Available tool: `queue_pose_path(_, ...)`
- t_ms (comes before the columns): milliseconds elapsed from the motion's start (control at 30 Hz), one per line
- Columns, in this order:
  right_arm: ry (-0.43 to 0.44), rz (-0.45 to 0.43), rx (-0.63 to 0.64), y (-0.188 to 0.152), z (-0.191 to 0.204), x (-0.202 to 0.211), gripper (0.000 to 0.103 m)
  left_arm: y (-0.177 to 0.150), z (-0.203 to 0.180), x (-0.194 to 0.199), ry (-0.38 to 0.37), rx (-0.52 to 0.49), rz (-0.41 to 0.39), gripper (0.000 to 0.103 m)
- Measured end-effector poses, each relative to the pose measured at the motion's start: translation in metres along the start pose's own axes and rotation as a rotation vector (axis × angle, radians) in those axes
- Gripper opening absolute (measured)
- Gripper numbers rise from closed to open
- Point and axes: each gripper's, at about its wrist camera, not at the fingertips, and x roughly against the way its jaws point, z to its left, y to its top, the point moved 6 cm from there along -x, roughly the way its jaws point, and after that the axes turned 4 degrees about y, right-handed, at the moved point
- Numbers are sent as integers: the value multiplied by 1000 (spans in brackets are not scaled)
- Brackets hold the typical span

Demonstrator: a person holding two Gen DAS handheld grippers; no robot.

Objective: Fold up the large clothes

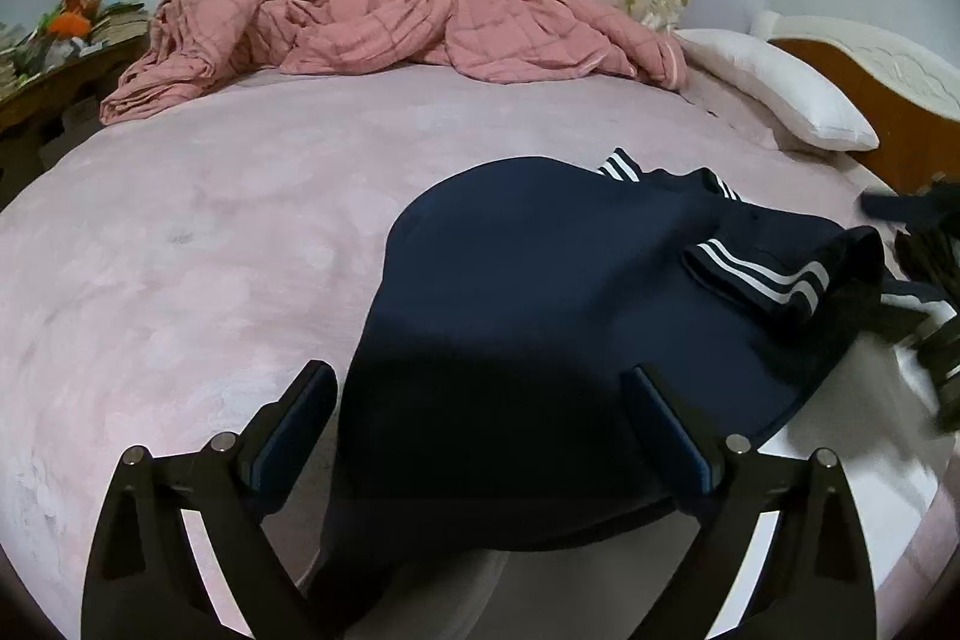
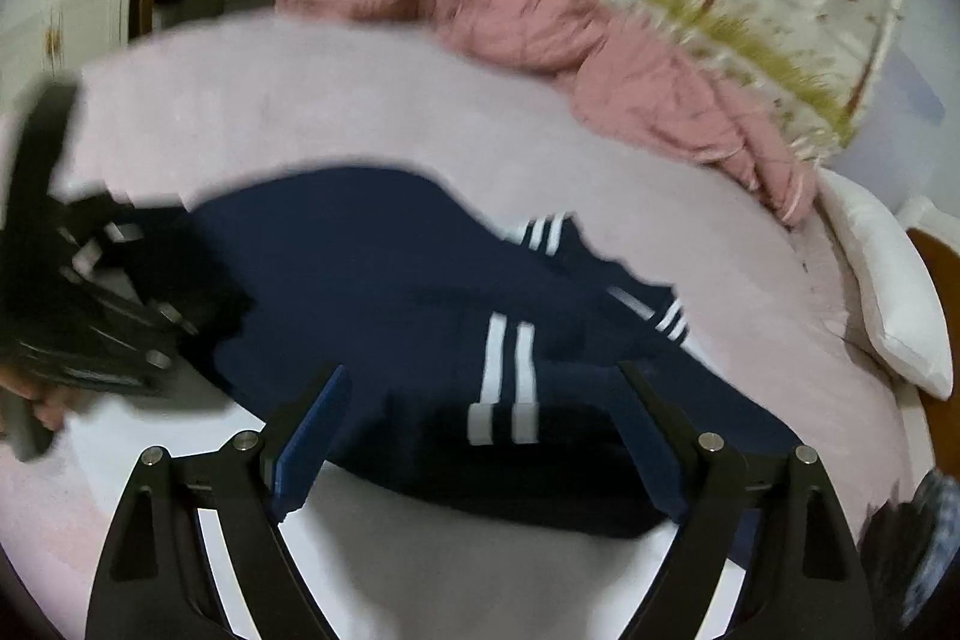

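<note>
Both grippers, left [image 1: 480, 430] and right [image 2: 480, 430], hover wide and empty over the navy garment [image 1: 540, 310] lying just ahead on the bed [image 1: 210, 220]. Folding seems midway; next, pinch an edge.

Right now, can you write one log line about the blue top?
step: folding | navy top: partly folded on pink bed | left gripper: open, over top | right gripper: open, over striped cuff

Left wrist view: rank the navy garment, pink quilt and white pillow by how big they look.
1. Navy garment, though nearness to the camera inflates it.
2. Pink quilt, farther back, so possibly larger in reality.
3. White pillow, clearly the smallest.
</note>
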Motion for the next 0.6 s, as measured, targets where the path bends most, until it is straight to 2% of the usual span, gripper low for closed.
queue_pose_path(67, -3, 91, 10, -9, -1, -24, 80, 0, 0, -2, -1, 3, 7, 96)
queue_pose_path(167, -80, 190, 17, -26, -11, -45, 75, 0, -3, -2, 8, -15, 6, 96)
queue_pose_path(300, -85, 184, -73, -38, -39, -41, 65, 2, -6, 0, 16, -42, -2, 96)
queue_pose_path(333, -117, 165, -93, -39, -52, -35, 41, 2, -6, 1, 16, -42, -5, 96)
queue_pose_path(367, -162, 154, -97, -41, -61, -30, 27, 2, -6, 1, 16, -40, -7, 96)
queue_pose_path(433, -249, 163, -122, -48, -86, -24, 23, 2, -5, 0, 16, -37, -1, 96)
queue_pose_path(533, -338, 157, -232, -66, -135, -10, 16, 2, -4, 0, 16, -37, 3, 96)
queue_pose_path(600, -352, 137, -327, -81, -169, 1, 16, 2, -4, 0, 16, -37, 3, 96)
